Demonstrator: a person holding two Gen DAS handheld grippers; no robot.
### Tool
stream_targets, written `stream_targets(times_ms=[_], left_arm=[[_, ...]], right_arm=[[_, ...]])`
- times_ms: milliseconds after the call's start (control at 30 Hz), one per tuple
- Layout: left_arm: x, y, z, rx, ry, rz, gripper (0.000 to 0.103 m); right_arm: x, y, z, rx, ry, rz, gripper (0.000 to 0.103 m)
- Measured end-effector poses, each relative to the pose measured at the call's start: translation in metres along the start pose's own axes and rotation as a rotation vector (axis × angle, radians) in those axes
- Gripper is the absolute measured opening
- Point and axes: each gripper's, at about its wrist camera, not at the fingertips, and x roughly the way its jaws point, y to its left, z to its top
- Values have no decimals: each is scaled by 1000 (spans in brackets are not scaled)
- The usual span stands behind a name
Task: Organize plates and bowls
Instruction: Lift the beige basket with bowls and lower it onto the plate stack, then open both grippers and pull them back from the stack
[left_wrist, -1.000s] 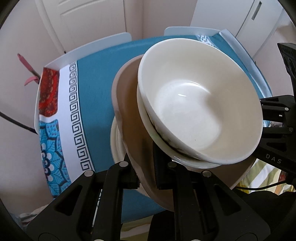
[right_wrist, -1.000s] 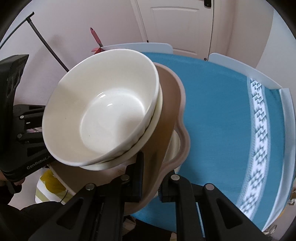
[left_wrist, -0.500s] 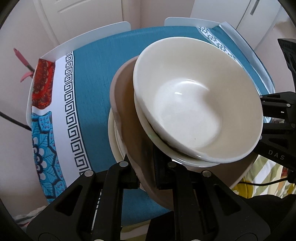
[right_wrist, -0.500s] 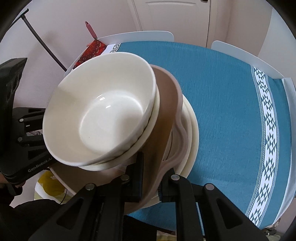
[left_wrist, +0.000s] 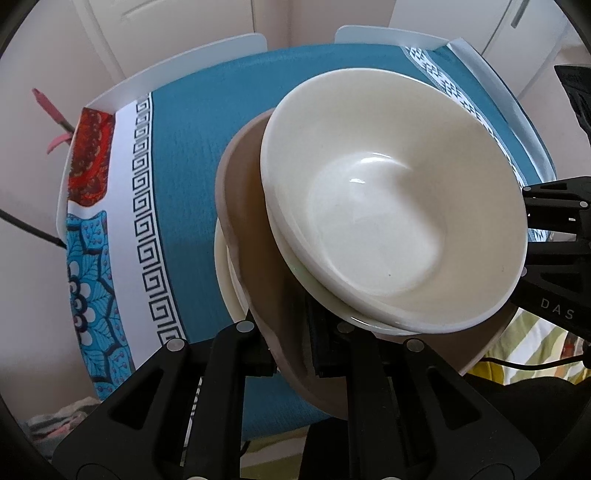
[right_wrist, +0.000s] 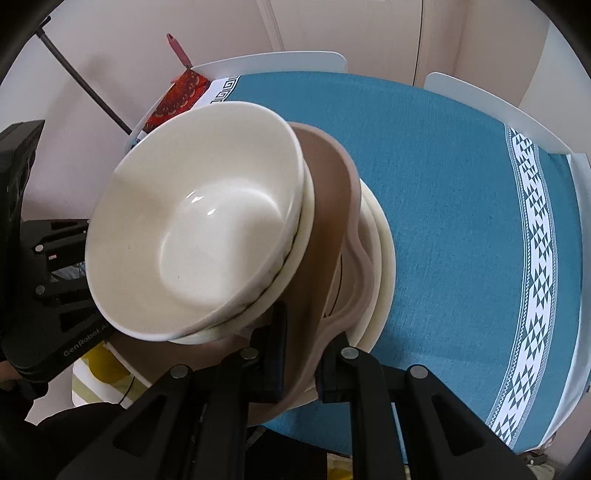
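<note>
- at the far left, the round worktop (left_wrist: 207, 155) lay under a teal woven cloth with a white greek-key band and a red and blue floral edge.
- the left gripper (left_wrist: 291, 354) was clenched on the near rim of a wavy-edged taupe plate (left_wrist: 251, 258); its fingers (left_wrist: 258, 360) pinched that rim from both sides.
- the taupe plate carried two nested glossy cream ceramic bowls (left_wrist: 388, 221), the upper seated in the lower, the whole load tilted and held above the cloth.
- beneath the taupe plate, a stack of cream round plates (right_wrist: 380, 251) rested on the cloth, its edge peeking out past the taupe rim; whether the taupe plate already touched it could not be told.
- the right gripper (right_wrist: 301, 363) was likewise clamped on the opposite rim of the taupe plate, one finger above and one below.
- further right, the cloth ran out bare to a white triangle-patterned border.
- step in hand, as judged: lowering the plate with its bowls onto the cream stack, both hands sharing the load.
- the next move would call for levelling the plate, centring it over the stack, setting it down gently so the bowls did not slide, and only then loosening both grips together.
</note>
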Motion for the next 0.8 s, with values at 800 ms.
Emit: stream_targets(times_ms=[800], left_arm=[[-34, -11, -1, 21, 95, -62, 51]], right_arm=[[-30, -6, -4, 51, 36, 13, 26]])
